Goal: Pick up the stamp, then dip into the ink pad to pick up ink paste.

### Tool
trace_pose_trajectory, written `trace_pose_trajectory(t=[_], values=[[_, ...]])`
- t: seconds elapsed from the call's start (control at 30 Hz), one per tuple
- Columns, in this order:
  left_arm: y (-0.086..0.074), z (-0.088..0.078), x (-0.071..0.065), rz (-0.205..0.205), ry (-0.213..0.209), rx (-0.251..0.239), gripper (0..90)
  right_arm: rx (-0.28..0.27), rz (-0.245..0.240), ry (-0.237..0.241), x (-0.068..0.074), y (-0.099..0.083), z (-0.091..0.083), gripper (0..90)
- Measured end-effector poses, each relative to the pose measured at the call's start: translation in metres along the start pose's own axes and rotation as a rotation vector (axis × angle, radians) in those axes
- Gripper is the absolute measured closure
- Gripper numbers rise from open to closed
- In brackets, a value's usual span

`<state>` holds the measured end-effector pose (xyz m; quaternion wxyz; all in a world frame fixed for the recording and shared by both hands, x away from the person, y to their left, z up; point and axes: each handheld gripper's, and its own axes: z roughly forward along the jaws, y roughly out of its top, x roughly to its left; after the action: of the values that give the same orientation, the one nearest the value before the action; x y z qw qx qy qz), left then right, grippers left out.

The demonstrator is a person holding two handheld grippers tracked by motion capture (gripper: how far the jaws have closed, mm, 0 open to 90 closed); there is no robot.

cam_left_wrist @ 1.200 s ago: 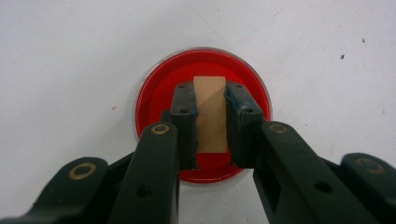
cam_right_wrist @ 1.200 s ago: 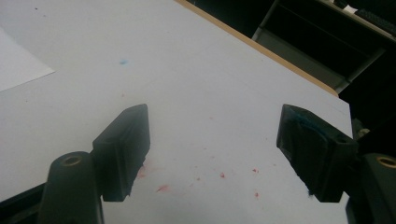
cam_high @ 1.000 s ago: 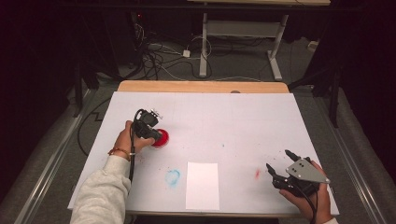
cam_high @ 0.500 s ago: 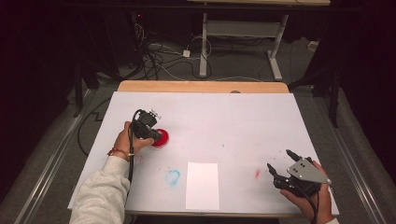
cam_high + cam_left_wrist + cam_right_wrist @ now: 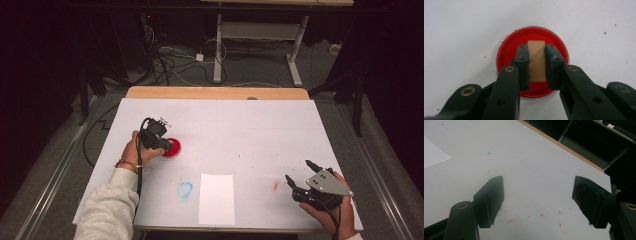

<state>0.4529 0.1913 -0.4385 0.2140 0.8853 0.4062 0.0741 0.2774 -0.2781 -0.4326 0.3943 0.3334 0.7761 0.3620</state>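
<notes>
A small tan rectangular wooden block is clamped between the two black jaws of the left gripper, the pads pressed against its two long sides. The block is held over a shallow round dish of red paint with a clear rim, its far end seen against the red middle of the dish. In the high view the dish is set on the white sheet-covered table, in the left half and well in from the left edge, with the left gripper directly above it. The right gripper is held near the front right corner of the table, its jaws spread wide with nothing between them. A white rectangular sheet of paper lies at the front edge, with a blue paint smear just to its left and a red smear well off to its right.
</notes>
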Motion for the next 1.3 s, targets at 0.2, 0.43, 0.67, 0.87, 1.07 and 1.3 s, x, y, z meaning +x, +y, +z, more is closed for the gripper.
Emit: trace_pose_trajectory(t=[0.2, 0.43, 0.67, 0.87, 1.07, 1.3], values=[[-0.002, -0.003, 0.003, -0.007, -0.004, -0.017, 73.9, 0.002, 0.003, 0.005, -0.001, 0.002, 0.005, 26.0], [-0.006, -0.022, -0.002, 0.012, 0.013, -0.072, 73.8, 0.002, 0.001, 0.007, 0.0, 0.003, 0.007, 26.1], [-0.004, -0.036, -0.016, 0.055, 0.025, -0.099, 73.8, -0.002, -0.002, 0.009, 0.001, 0.003, 0.005, 26.0], [-0.003, -0.049, -0.022, 0.074, 0.025, -0.128, 73.8, -0.003, -0.006, 0.015, 0.002, 0.003, 0.007, 26.7], [-0.004, -0.071, -0.027, 0.085, 0.042, -0.176, 73.8, -0.02, -0.021, 0.015, 0.004, 0.006, 0.005, 26.6], [-0.005, -0.081, -0.028, 0.09, 0.056, -0.193, 73.8, -0.013, -0.025, 0.017, 0.006, 0.005, 0.004, 26.4]])
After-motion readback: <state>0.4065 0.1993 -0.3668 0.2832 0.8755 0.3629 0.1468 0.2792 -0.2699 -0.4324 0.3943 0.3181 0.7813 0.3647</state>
